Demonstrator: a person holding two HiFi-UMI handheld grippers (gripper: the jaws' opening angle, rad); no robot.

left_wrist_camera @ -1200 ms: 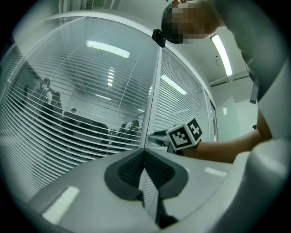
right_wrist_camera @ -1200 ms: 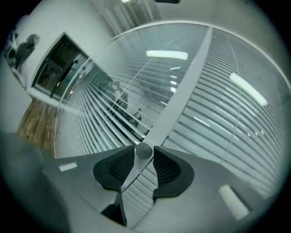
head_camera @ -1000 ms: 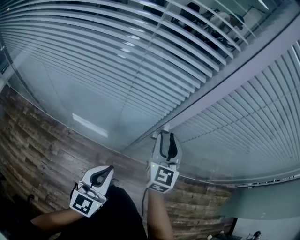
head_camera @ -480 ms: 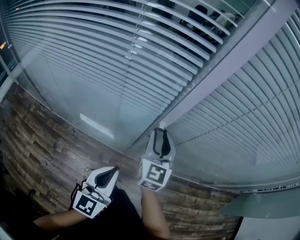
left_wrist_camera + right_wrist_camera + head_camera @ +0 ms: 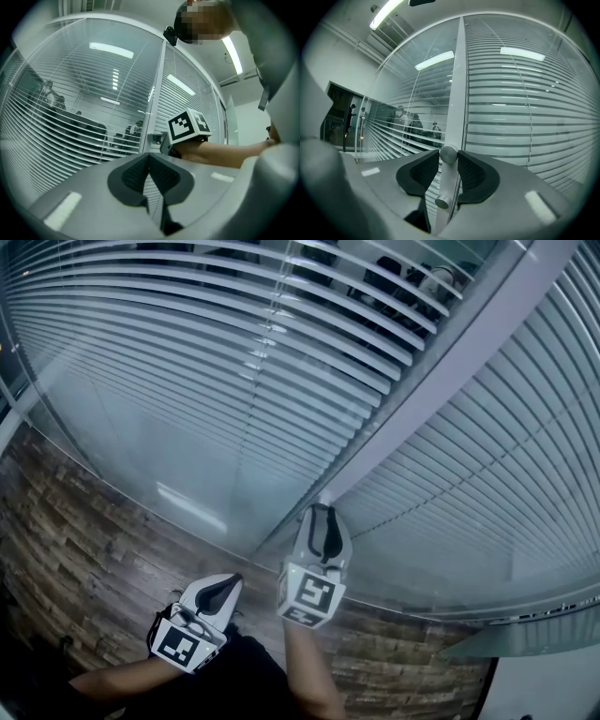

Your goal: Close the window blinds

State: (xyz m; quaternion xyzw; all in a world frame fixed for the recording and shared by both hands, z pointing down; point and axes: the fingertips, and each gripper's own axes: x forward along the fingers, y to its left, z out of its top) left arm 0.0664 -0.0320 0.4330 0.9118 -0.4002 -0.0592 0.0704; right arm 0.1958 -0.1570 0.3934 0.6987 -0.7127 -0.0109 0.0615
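Observation:
Slatted blinds hang behind two glass panes, the left blinds (image 5: 234, 352) tilted open so that an office shows through, the right blinds (image 5: 487, 456) flatter. A grey mullion (image 5: 441, 381) divides them. My right gripper (image 5: 322, 512) is at the mullion's foot. In the right gripper view a round metal knob (image 5: 448, 153) sits between the pads of my right gripper (image 5: 448, 158), whose jaws are closing and touch it on both sides. A second small knob (image 5: 442, 202) shows lower on the same strip. My left gripper (image 5: 232, 581) hangs lower left, shut and holding nothing (image 5: 150, 157).
A wood-plank floor (image 5: 84, 521) runs along the base of the glass. The bottom rail of the right blinds (image 5: 553, 615) sits at the lower right. The person's forearms reach in from the bottom edge. Several people (image 5: 415, 124) stand beyond the left pane.
The head camera has tilted a little, so the panes have shifted in view. My right gripper has stayed at the mullion knob and its jaws look narrower. The left gripper has barely moved.

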